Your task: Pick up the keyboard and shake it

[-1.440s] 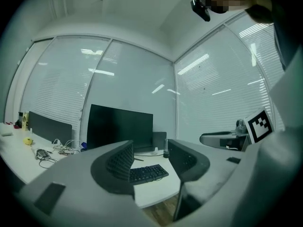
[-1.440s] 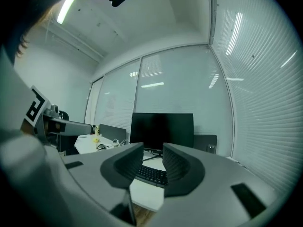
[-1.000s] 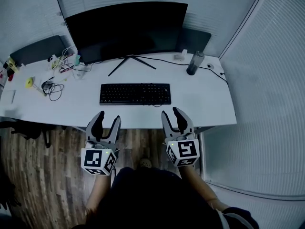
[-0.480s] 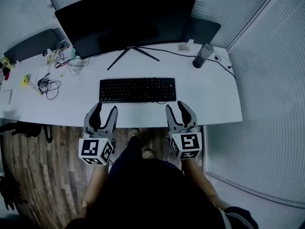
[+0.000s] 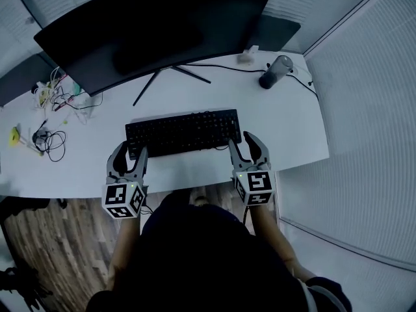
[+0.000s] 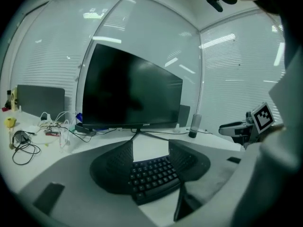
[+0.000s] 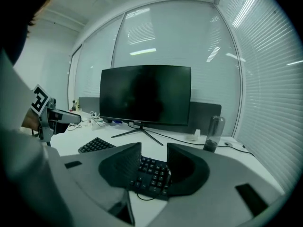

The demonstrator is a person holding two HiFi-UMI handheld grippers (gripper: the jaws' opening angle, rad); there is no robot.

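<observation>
Keyboard (image 5: pixel 182 132) lies lengthwise near the desk's (image 5: pixel 286 129) front edge, just ahead of me. My left gripper (image 5: pixel 130 155) faces its left end and my right gripper (image 5: pixel 246 145) its right end, equally near. Both have jaws apart, nothing clamped.

A keyboard (image 5: pixel 182 132) is lying on the desk (image 5: pixel 286 129), in front of the monitor (image 5: pixel 156 31).
The left tool (image 5: pixel 129 156) is sitting by the keyboard's left end and the right tool (image 5: pixel 245 145) by its right end. A bottle (image 5: pixel 273 72) is standing behind, right of the monitor. Cables (image 5: pixel 49 138) are lying far left.
</observation>
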